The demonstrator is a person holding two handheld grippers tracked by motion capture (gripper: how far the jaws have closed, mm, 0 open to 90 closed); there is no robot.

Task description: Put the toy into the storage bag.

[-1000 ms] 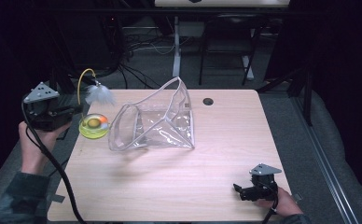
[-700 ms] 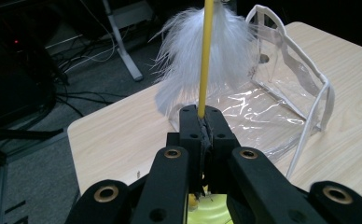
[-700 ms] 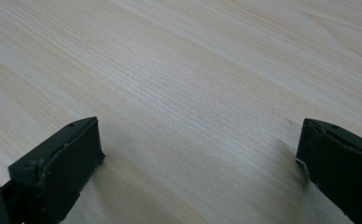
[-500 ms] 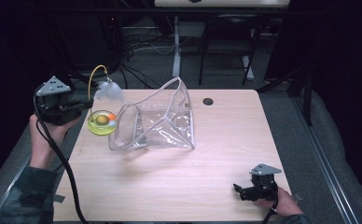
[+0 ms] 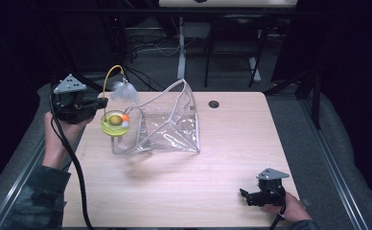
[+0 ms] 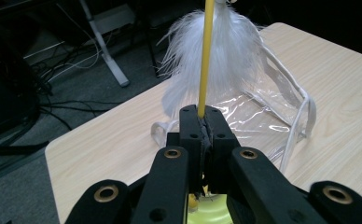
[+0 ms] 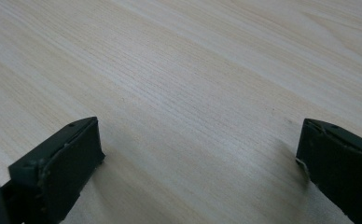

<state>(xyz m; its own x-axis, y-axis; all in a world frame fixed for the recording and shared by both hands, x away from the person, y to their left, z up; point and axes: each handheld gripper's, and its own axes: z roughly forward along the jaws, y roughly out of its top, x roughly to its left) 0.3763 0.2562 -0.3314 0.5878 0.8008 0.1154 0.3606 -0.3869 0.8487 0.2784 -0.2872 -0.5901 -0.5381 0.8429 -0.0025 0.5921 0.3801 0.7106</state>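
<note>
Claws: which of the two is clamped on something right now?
The left claw, at the table's left edge: its jaws are pinched on the yellow wire of the feather toy. The right claw stands wide open over bare wood.

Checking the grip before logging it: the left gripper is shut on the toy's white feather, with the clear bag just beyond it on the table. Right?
Not quite: the left gripper is shut on the toy's yellow wire, not the white feather, as the left gripper view shows. The clear bag is just beyond.

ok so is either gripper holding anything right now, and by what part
The left gripper is shut on the cat toy, pinching its thin yellow wire stem just above the round green base. The right gripper is open over the table, holding nothing.
</note>
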